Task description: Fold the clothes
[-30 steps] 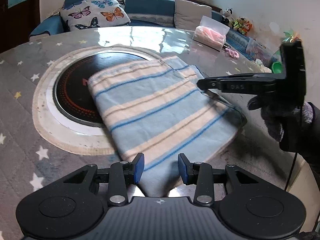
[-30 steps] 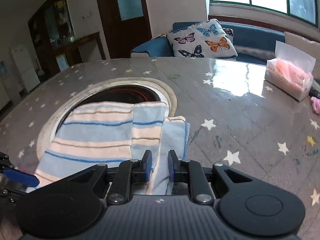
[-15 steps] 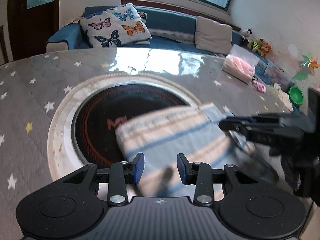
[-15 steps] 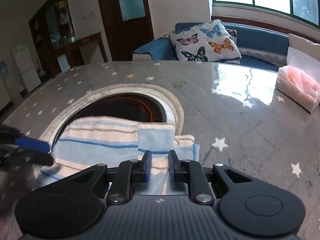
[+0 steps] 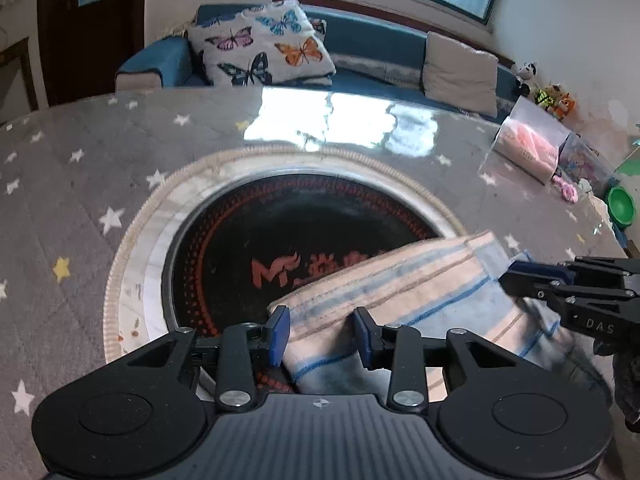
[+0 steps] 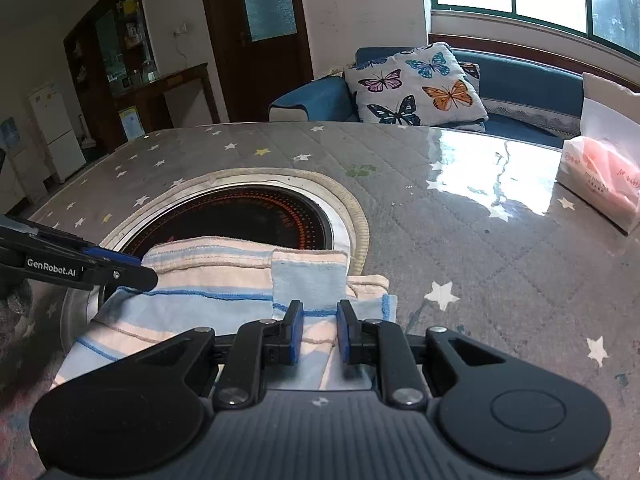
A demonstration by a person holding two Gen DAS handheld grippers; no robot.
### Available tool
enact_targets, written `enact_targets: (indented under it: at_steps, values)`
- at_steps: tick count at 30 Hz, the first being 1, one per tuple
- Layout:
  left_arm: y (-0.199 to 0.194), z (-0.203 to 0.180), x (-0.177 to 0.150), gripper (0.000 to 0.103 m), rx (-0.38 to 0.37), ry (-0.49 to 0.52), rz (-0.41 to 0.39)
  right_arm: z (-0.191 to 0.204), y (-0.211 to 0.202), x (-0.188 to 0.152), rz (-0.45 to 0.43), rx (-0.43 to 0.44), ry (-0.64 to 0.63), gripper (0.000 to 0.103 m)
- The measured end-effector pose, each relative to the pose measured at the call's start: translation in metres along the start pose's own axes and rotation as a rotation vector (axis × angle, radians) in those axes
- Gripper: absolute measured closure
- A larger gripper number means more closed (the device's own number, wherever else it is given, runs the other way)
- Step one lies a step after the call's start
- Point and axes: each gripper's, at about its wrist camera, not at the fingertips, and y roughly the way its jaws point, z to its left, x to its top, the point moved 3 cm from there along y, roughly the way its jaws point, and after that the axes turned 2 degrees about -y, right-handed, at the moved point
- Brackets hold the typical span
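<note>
Table [image 5: 80, 184]: grey quilted cover scattered with white and yellow stars, glossy with window glare toward 12 o'clock.
Cooktop [image 5: 256, 232]: round black plate with orange dotted rings, set in a pale ring at the table's centre.
Tissue pack [image 6: 600, 188]: pink, at 2 o'clock on the table.
Butterfly cushion [image 6: 416, 88]: on the blue sofa [image 6: 532, 80] at 12 o'clock.
Green bowl [image 5: 621, 207]: at 3 o'clock.
Plush toys [image 5: 552, 98]: at 2 o'clock.
</note>
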Motion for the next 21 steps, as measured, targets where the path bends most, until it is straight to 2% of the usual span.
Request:
enact_targets:
  at_steps: [5, 8, 16, 20, 21]
  values:
    - [-0.005, -0.028, 0.013, 0.066, -0.059, 0.049, -0.041, 0.006, -0.007, 0.008, -0.029, 0.017, -0.013, 0.086]
    - [0.007, -0.044, 0.018, 0.070, -0.091, 0.069, -0.035, 0.009, -0.002, 0.011, -0.023, 0.023, -0.025, 0.086]
    - [0.042, -0.047, 0.019, 0.071, -0.083, 0.068, 0.004, 0.004, 0.011, 0.006, -0.004, 0.023, -0.011, 0.086]
    - [0.034, -0.045, 0.018, 0.070, -0.079, 0.053, 0.000, 0.007, 0.008, 0.008, -0.009, 0.017, -0.016, 0.079]
    - [0.030, -0.045, 0.018, 0.071, -0.076, 0.059, -0.004, 0.008, 0.004, 0.008, -0.014, 0.017, -0.015, 0.073]
